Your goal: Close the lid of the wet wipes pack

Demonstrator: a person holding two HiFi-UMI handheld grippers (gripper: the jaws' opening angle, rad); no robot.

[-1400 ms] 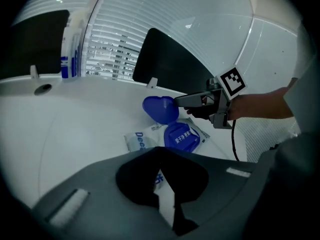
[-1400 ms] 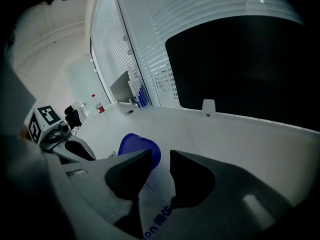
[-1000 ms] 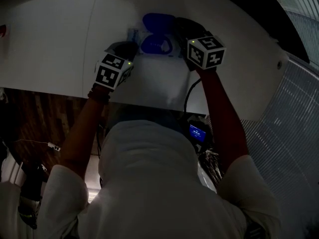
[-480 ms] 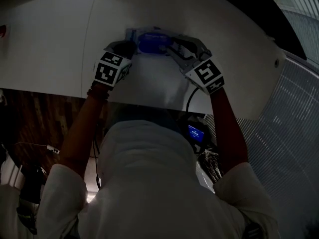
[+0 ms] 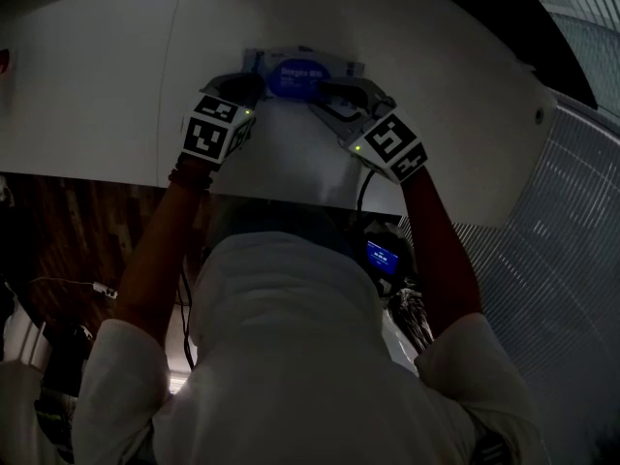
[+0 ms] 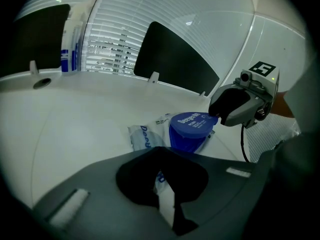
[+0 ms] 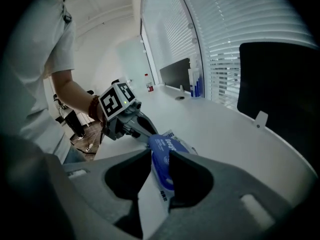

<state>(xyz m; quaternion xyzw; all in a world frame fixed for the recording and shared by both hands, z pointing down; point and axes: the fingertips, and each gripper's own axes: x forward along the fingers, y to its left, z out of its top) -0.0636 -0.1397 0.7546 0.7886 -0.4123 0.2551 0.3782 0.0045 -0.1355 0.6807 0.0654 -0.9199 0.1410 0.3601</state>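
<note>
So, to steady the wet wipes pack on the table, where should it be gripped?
On the thin film end of the wipes pack, coming in low from the person's left. The pack lies flat, and the round blue lid stands proud in its middle, likely too wide to pinch. The left gripper grips that end.

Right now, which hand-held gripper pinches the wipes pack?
The left hand-held gripper, shut on the wipes pack; the right hand-held gripper has just been opening, jaws astride the lid.
</note>
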